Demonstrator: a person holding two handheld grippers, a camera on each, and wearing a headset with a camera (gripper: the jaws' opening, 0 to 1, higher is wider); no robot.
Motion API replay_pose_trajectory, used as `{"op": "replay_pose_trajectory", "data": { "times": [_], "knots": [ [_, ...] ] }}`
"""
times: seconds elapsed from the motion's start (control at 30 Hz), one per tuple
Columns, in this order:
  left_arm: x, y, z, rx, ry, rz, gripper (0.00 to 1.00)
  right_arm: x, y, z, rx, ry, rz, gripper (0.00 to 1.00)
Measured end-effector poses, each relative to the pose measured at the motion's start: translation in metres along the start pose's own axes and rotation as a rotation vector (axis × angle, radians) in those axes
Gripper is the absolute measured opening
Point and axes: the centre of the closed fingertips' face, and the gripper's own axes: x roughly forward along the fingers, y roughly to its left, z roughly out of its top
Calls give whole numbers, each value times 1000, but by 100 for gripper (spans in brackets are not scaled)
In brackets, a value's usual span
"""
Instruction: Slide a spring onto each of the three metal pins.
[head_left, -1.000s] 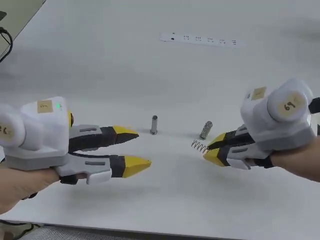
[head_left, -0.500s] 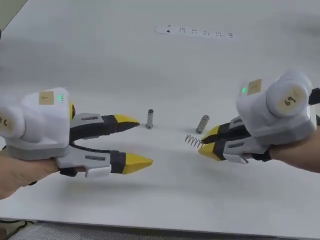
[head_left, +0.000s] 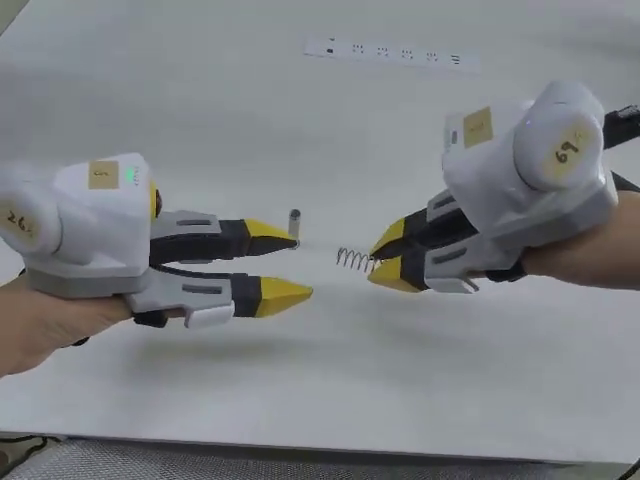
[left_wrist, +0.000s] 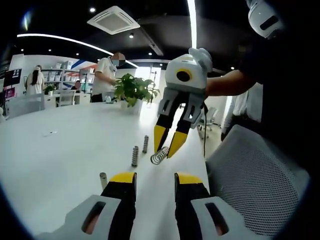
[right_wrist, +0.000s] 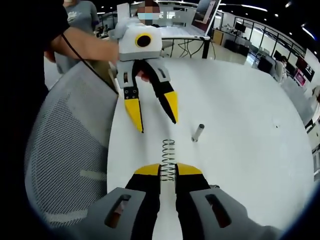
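My right gripper (head_left: 378, 262) is shut on one end of a thin wire spring (head_left: 352, 260), held level above the white table and pointing left. In the right gripper view the spring (right_wrist: 168, 157) sticks out from between my jaws (right_wrist: 168, 172). A bare metal pin (head_left: 294, 220) stands upright just left of the spring's free end, next to the upper finger of my open left gripper (head_left: 290, 267). The left gripper view has two pins wearing springs (left_wrist: 134, 156) (left_wrist: 145, 144), the bare pin (left_wrist: 103, 180), and the right gripper (left_wrist: 170, 145) with its spring (left_wrist: 159, 157) beyond my own open jaws (left_wrist: 155, 179).
A white power strip (head_left: 390, 52) lies at the far side of the table (head_left: 330, 380). A grey mesh chair (right_wrist: 65, 150) stands off the table's near edge. People stand farther back in the room.
The right gripper has lifted the spring off the table and carried it left toward the bare pin. The spring-covered pin is now hidden behind that gripper. The left gripper stays open near the pin.
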Motion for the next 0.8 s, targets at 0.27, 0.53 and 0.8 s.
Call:
{"op": "replay_pose_trajectory", "data": {
  "times": [0.27,0.53,0.8],
  "knots": [
    [2,1,4,-7,-5,-7,21,11,0,14,-59,-18,23,8],
    [-2,3,5,-10,-7,2,17,17,1,25,-98,-38,41,8],
    [-2,1,9,-5,-10,-2,13,19,6,32,-133,-61,60,8]
  ]
}}
